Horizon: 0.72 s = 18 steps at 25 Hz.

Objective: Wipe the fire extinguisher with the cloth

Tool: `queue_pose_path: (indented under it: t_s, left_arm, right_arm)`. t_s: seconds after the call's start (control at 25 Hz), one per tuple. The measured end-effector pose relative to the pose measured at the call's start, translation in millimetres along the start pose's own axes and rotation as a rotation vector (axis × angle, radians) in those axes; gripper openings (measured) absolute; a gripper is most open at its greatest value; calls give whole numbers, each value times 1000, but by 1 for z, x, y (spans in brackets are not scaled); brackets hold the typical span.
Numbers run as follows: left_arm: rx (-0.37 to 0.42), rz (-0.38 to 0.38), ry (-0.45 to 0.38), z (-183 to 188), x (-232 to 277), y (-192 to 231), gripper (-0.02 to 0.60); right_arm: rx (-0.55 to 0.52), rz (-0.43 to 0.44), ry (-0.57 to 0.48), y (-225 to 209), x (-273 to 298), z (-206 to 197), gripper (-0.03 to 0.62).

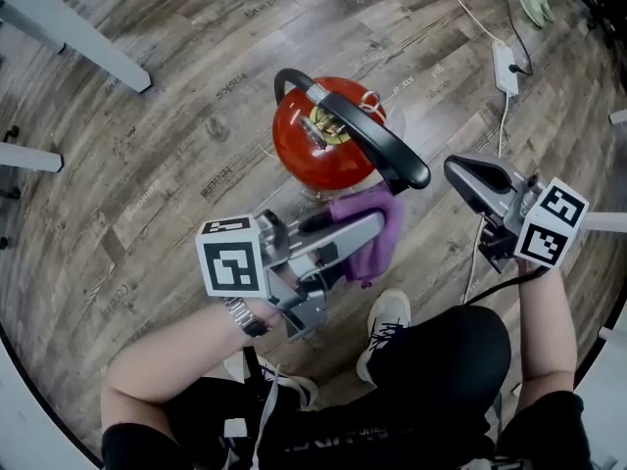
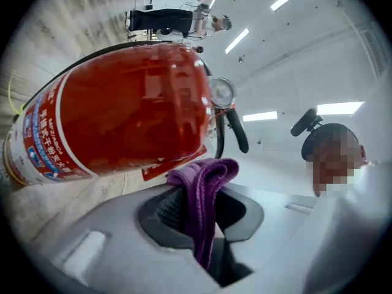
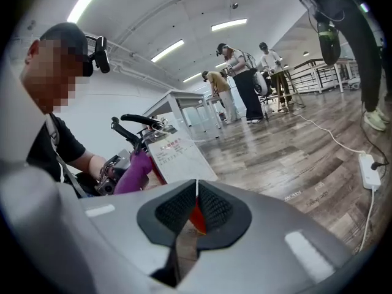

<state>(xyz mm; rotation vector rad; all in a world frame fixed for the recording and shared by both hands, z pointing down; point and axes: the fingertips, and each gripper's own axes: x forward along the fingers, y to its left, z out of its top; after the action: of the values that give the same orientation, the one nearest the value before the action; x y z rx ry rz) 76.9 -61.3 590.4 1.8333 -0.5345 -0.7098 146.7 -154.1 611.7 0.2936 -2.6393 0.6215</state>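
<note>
A red fire extinguisher (image 1: 318,150) stands upright on the wood floor, its black handle (image 1: 377,140) on top. My left gripper (image 1: 374,227) is shut on a purple cloth (image 1: 372,209), held right against the extinguisher's near side below the handle. In the left gripper view the cloth (image 2: 205,182) bunches out between the pads just under the red body (image 2: 122,115) and the pressure gauge (image 2: 222,92). My right gripper (image 1: 456,169) hovers to the right of the handle, shut with nothing in it (image 3: 196,207). In its view the extinguisher's white label (image 3: 177,155) and the cloth (image 3: 136,171) lie just beyond the jaws.
A white power strip (image 1: 506,69) and its cable run along the floor at the right. Grey table legs (image 1: 69,32) stand at the upper left. My shoe (image 1: 385,326) is just below the extinguisher. Other people (image 3: 236,84) stand by tables far off.
</note>
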Motion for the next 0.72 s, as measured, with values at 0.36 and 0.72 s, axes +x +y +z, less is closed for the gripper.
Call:
queue_pose_path:
  t_s: [0.36,0.72]
  left_arm:
    - [94,-3,75,-18,1,-32,72]
    - [198,-25,30,-4,7,-60,74]
  right_arm:
    - [78,317,21,81,-21,16,116]
    - [55,489,66,140,-14,24,213]
